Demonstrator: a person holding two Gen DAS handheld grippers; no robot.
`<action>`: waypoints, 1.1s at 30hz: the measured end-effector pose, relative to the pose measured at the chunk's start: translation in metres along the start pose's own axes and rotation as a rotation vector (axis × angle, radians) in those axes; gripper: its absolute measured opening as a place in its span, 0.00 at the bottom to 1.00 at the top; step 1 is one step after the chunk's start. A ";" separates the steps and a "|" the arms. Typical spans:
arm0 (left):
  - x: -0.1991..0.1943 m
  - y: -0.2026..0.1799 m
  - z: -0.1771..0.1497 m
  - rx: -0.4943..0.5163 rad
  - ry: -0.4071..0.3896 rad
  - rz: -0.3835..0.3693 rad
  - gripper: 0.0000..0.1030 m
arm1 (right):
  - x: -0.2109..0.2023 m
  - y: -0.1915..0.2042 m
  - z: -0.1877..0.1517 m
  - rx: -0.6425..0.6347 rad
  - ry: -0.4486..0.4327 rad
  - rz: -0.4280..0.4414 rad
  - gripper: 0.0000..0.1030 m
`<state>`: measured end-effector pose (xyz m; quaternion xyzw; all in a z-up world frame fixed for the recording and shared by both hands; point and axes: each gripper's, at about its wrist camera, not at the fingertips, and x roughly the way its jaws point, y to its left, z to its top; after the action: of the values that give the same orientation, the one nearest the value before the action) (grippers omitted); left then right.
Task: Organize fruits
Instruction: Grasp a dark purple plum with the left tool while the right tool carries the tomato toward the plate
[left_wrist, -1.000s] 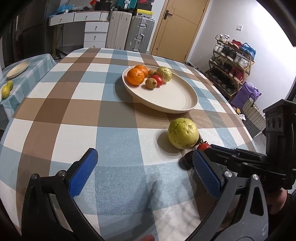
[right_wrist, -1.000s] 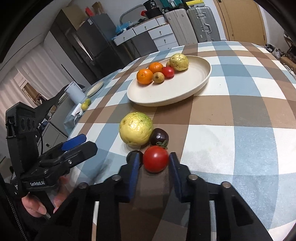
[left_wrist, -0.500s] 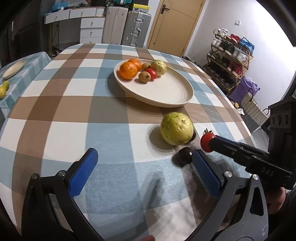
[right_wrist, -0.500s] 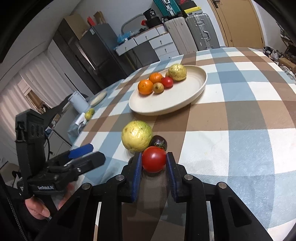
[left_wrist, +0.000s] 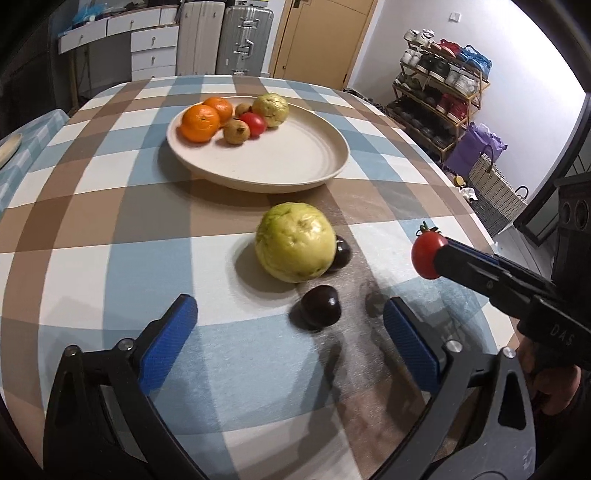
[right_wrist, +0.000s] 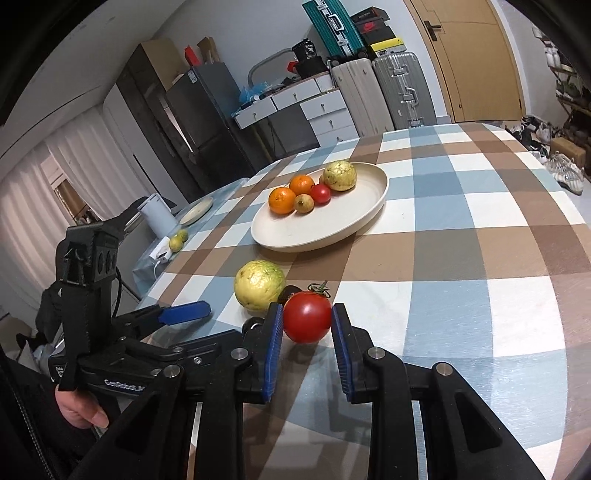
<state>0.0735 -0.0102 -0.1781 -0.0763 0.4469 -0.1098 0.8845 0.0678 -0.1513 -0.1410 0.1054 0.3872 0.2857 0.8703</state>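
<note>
Clearly the right tongs (right_wrist: 307, 322) pinch a tomato (right_wrist: 307, 321) clear of the counter (right_wrist: 480, 258), bound for the plate (right_wrist: 354, 225); the left tongs (left_wrist: 290, 326), spread but just narrowing, frame a dark plum (left_wrist: 320, 305).

Tablecloth (left_wrist: 110, 206): blue, brown and white checks, covered the round table.
Suitcases (left_wrist: 243, 40): two, white and silver, stood upright against the far wall, left of the door.
Door (left_wrist: 317, 40): tan wood, shut, at the far side.
Drawer unit (left_wrist: 151, 48): white, far left, clutter on top.
Shoe rack (left_wrist: 439, 99): far right, full of shoes.
Purple bag (left_wrist: 476, 147): just beside a woven basket (left_wrist: 495, 192), near the rack.
Fridge (right_wrist: 199, 122): dark, far left.
Kettle (right_wrist: 157, 218): white, on a side table.
</note>
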 end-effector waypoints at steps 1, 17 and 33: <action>0.002 -0.001 0.001 0.001 0.004 0.002 0.90 | -0.001 -0.001 0.000 -0.002 0.000 0.000 0.26; 0.008 -0.001 0.002 0.020 0.075 -0.096 0.21 | -0.009 -0.015 0.009 0.015 -0.027 0.000 0.26; -0.029 0.027 0.032 -0.037 -0.033 -0.115 0.21 | 0.006 -0.010 0.027 0.006 -0.015 0.004 0.26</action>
<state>0.0860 0.0248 -0.1430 -0.1198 0.4290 -0.1509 0.8825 0.0951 -0.1549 -0.1302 0.1109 0.3812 0.2852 0.8724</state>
